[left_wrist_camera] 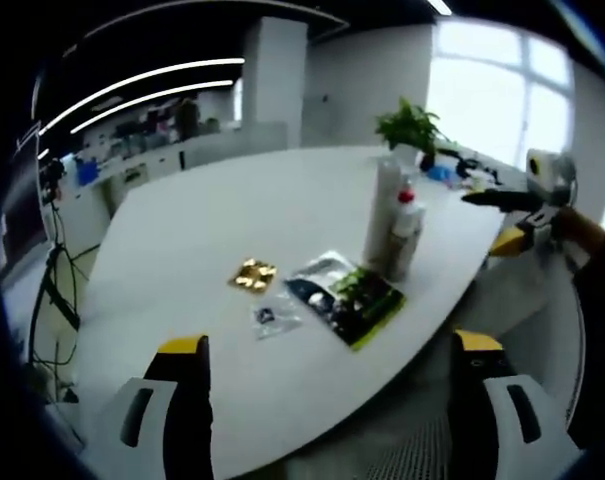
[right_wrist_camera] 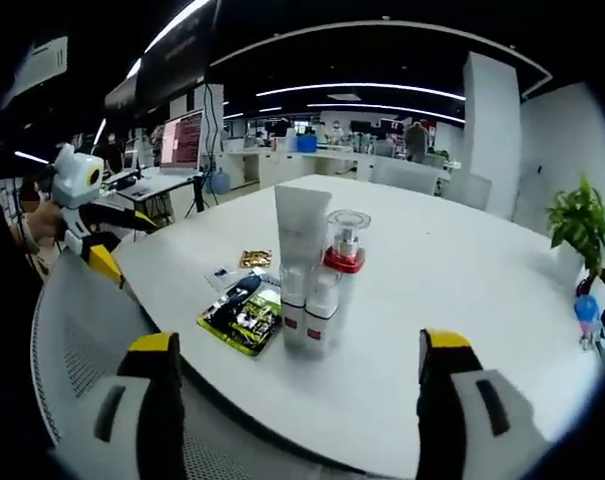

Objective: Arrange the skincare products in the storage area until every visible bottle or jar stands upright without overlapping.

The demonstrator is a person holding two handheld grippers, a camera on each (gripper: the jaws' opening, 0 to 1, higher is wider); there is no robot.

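Observation:
A cluster of skincare products stands upright on the white table (right_wrist_camera: pixel 462 300): a tall white tube (right_wrist_camera: pixel 301 245), a pump bottle (right_wrist_camera: pixel 343 262) with a clear cap and red collar, and two small white bottles (right_wrist_camera: pixel 309 315) in front. In the left gripper view the tube (left_wrist_camera: pixel 386 210) and red-collared bottle (left_wrist_camera: pixel 408 232) stand close together. Flat on the table lie a green-black sachet (left_wrist_camera: pixel 348 297), a gold sachet (left_wrist_camera: pixel 253 275) and a small clear sachet (left_wrist_camera: pixel 275 318). My left gripper (left_wrist_camera: pixel 332 400) and right gripper (right_wrist_camera: pixel 302 400) are both open and empty, well short of the products.
A potted plant (left_wrist_camera: pixel 410 125) stands at the table's far side. A white mesh chair back (right_wrist_camera: pixel 87 330) lies between me and the table edge. The right gripper (left_wrist_camera: pixel 527 215) shows at the right of the left gripper view. Desks and monitors fill the background.

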